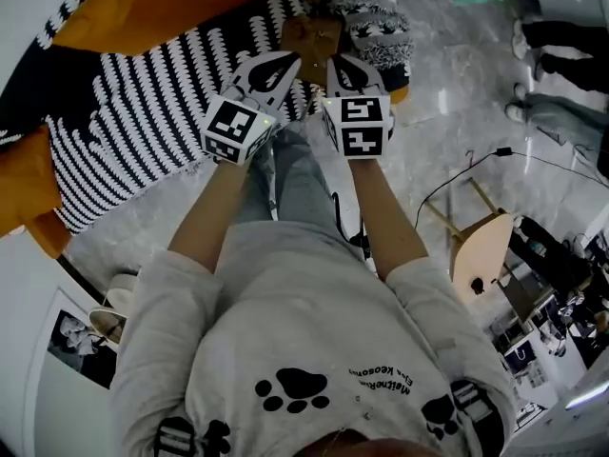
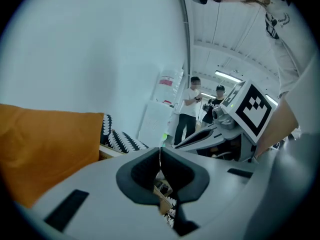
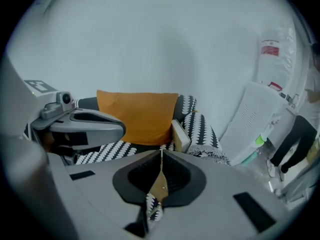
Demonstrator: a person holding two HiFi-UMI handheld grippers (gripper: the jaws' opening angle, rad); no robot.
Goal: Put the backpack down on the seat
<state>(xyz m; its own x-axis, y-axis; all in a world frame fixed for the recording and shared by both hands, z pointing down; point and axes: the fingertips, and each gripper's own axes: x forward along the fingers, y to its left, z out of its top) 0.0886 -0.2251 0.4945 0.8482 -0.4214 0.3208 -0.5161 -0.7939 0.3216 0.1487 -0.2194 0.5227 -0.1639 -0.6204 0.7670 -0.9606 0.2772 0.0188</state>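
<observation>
Seat cover (image 1: 143, 112): black with rows of white zigzag. Cushions (image 1: 152, 3): plain orange, no pattern. Throw (image 1: 381, 27): grey, with a dark-and-white knitted pattern. Backpack (image 1: 309, 36): brown. Left gripper (image 1: 290, 60) and right gripper (image 1: 335, 63): pale grey shells and black pads. Each has a white cube printed with black square markers. Strap (image 3: 161, 184) at the right gripper's pads: tan. Floor (image 1: 428, 84): grey, marbled, glossy. Sweatshirt (image 1: 304, 350): light grey with black paw prints and black lettering. Stool (image 1: 481, 250): pale wood. Wall (image 3: 150, 44): plain white.
</observation>
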